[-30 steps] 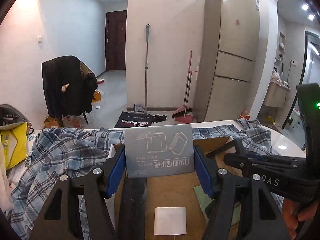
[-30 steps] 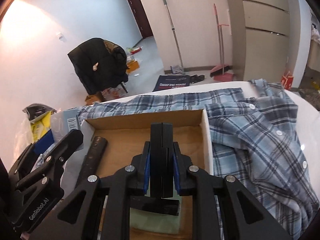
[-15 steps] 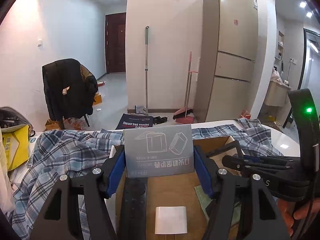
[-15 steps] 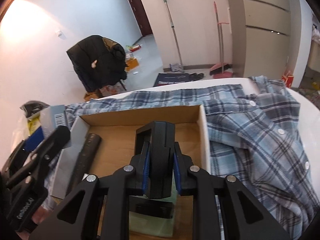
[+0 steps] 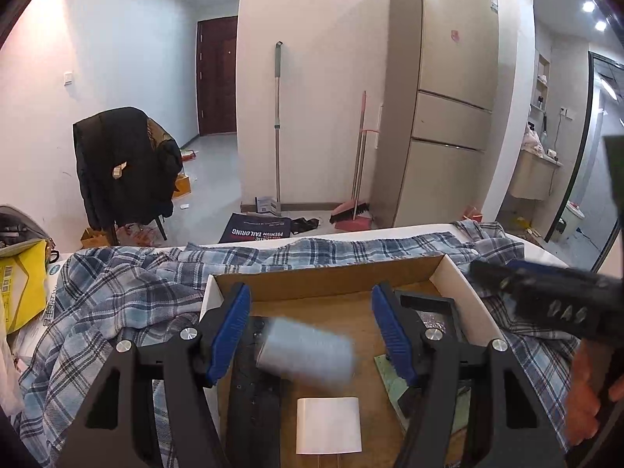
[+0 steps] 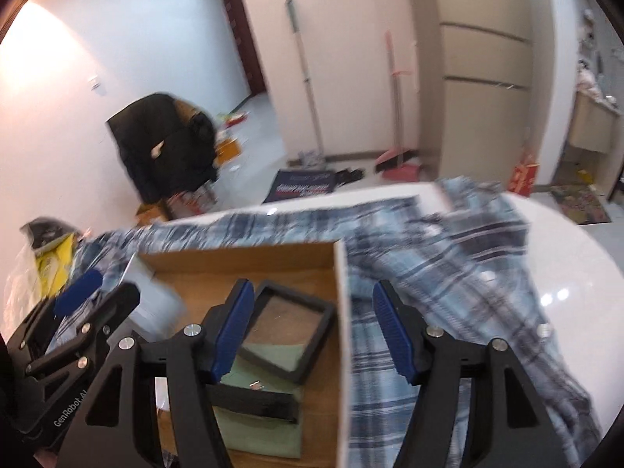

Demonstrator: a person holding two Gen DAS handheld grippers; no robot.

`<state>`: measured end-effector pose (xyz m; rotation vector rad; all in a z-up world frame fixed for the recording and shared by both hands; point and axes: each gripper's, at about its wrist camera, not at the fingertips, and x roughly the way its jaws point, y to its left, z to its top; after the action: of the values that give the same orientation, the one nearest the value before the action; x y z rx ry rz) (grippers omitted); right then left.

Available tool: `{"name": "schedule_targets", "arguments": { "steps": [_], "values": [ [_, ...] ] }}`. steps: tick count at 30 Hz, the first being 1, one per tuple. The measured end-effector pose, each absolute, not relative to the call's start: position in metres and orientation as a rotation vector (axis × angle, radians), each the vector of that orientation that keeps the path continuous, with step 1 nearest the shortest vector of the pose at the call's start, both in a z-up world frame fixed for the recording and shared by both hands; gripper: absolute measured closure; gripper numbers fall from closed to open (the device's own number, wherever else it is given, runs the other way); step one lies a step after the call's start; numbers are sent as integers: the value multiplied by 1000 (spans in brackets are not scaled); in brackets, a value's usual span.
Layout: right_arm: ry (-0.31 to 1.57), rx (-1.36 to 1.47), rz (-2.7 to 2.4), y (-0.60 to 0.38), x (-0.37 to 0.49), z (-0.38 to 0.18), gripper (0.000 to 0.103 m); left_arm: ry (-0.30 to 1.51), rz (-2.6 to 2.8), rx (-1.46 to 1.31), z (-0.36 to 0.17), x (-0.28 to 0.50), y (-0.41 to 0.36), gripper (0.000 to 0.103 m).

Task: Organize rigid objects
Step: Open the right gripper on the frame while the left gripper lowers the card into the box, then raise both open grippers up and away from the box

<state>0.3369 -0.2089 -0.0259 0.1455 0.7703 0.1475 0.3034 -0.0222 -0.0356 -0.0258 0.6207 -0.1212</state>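
Spread over the table, a plaid shirt (image 5: 117, 304) is seen around a cardboard box (image 5: 327, 277) — the left gripper's (image 5: 312, 335) fingers are spread, a blurred grey box (image 5: 308, 351) loose between them; the right gripper's (image 6: 308, 331) jaws have just been opened — nothing is pinched, a black frame (image 6: 288, 327) lying below.

Floor mat (image 5: 257, 231): "PREMIUM TAILORING", upside down. Left tongs (image 6: 69, 405) body: "GenRobot.AI".

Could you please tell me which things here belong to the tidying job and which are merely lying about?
Job in hand: cardboard box, grey carton, remote control, white card, black frame, green pad.
Lying about: plaid shirt, yellow bag, jacket on chair, mop, broom, fridge.
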Motion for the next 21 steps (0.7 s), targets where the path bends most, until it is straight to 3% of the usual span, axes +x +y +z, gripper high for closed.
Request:
{"name": "schedule_targets", "arguments": {
  "steps": [14,20,21],
  "values": [
    [738,63,123,-203,331,-16,40,627,-98,9,-44,305,-27,36],
    [688,41,106,-206,316,7,39,467,-89,13,5,272,-24,36],
    [674,35,104,-207,311,13,39,423,-84,17,18,261,-21,31]
  ]
}}
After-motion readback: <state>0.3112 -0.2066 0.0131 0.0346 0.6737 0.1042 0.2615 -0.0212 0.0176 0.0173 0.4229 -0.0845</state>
